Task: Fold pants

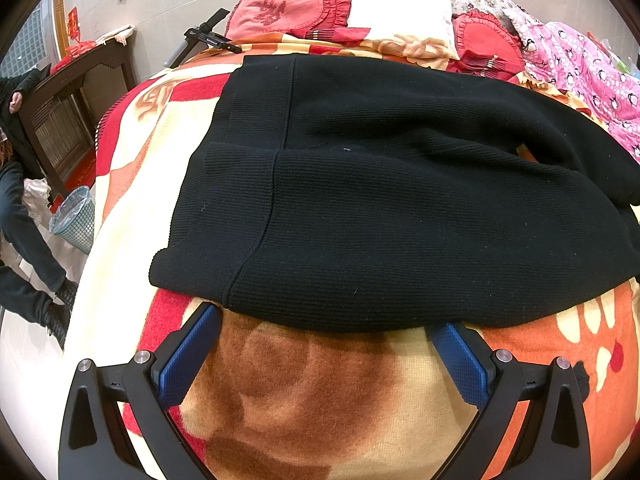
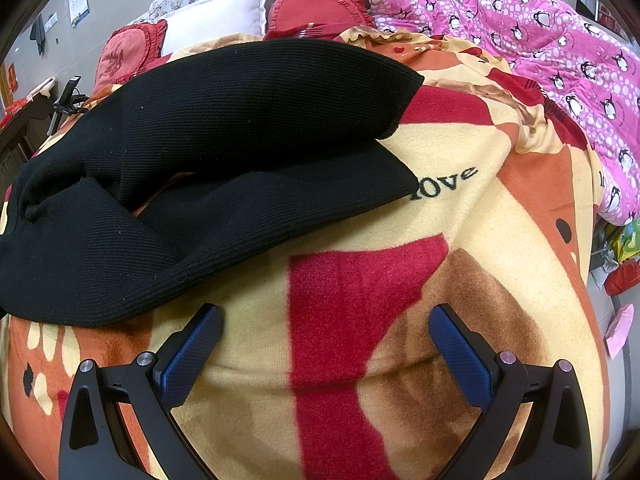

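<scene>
The black ribbed pants (image 1: 400, 200) lie flat on a patterned bed blanket (image 1: 320, 392), waist end to the left. In the right wrist view the pants (image 2: 200, 168) show two legs ending near the word "love". My left gripper (image 1: 328, 324) is open, its blue fingertips at the near edge of the pants, holding nothing. My right gripper (image 2: 326, 320) is open and empty over the blanket (image 2: 360, 320), just to the right of the near pant leg's edge.
Red frilled cushions (image 1: 280, 8) and a white pillow (image 1: 400, 12) lie at the head of the bed. A pink penguin quilt (image 2: 540, 60) is heaped on the right. A waste basket (image 1: 76, 220), a dark cabinet and a person's legs are on the floor at left.
</scene>
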Available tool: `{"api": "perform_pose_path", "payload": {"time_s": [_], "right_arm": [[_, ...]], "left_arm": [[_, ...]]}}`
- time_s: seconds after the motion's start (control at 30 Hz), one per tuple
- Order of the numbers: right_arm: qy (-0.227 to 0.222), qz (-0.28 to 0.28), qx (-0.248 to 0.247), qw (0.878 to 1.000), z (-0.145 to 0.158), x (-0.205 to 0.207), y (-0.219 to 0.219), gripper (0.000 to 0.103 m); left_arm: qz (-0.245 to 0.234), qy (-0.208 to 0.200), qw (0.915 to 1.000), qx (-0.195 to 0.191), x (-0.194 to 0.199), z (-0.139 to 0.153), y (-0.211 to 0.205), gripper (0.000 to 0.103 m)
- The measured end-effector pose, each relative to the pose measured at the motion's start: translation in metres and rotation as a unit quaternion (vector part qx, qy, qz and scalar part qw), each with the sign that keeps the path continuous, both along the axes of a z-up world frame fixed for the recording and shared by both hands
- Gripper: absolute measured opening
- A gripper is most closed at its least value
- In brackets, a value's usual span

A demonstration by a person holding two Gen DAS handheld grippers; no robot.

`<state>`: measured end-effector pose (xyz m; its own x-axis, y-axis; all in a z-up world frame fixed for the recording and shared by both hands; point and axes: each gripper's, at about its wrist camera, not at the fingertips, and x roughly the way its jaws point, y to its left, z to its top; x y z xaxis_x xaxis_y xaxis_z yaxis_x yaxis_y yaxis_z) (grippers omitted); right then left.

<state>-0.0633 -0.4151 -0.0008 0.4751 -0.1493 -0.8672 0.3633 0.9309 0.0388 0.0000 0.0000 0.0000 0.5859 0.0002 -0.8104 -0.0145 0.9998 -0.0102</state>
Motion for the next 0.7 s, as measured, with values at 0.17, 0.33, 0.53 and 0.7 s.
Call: {"api": "perform_pose_path", "payload": {"time_s": [0.17,0.33,0.53,0.7], "right_arm": [[-0.002,0.001,0.002,1.000,0.000,0.000,0.000,0.102],[-0.015,0.022,0.040,0.999,0.013,-0.014,-0.004,0.103],[-0.061,0.027,0.101,0.993,0.030,-0.018,-0.012,0.103],[-0.059,0.014,0.130,0.990,0.019,-0.005,-0.020,0.103]], "left_arm": [[0.003,0.002,1.0000,0.003,-0.001,0.001,0.000,0.100],[0.015,0.008,0.9977,-0.066,-0.004,0.016,0.024,0.084],[0.068,-0.015,0.9897,-0.125,-0.009,0.027,0.064,0.084],[0.085,-0.007,0.9871,-0.136,0.001,0.021,0.075,0.085]]}}
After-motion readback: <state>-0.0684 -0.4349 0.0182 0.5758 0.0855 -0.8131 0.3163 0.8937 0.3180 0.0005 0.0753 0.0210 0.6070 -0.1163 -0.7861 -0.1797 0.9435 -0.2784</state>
